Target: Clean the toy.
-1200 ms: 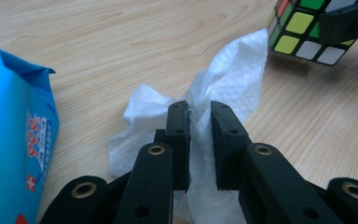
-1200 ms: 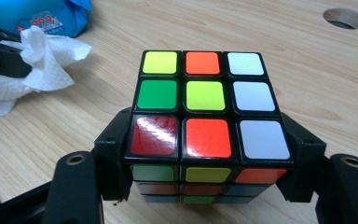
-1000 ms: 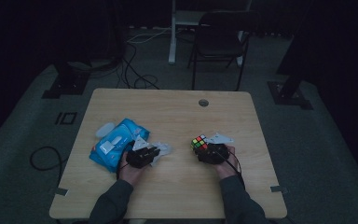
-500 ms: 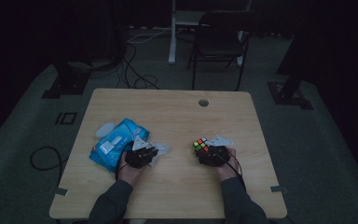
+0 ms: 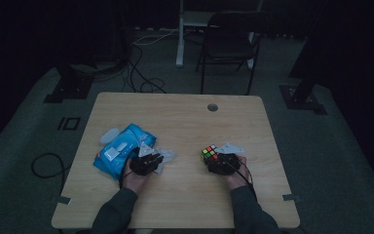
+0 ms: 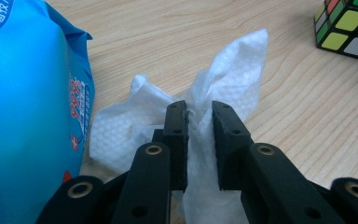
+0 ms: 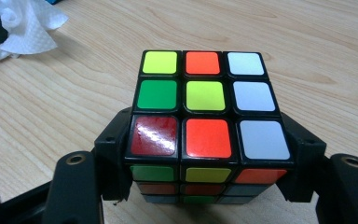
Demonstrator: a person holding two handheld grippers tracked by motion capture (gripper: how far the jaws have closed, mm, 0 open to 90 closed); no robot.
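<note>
Cube (image 7: 205, 121) in right claw (image 7: 205, 163), wipe (image 6: 200, 140) in left claw (image 6: 199, 121)

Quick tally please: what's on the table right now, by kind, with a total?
Wet-wipe pack, blue: 1
Loose white wipe, between the left gripper's jaws: 1
Puzzle cube, clamped in the right gripper: 1
Small pale piece beside the pack, too dim to identify: 1
Total: 4
</note>
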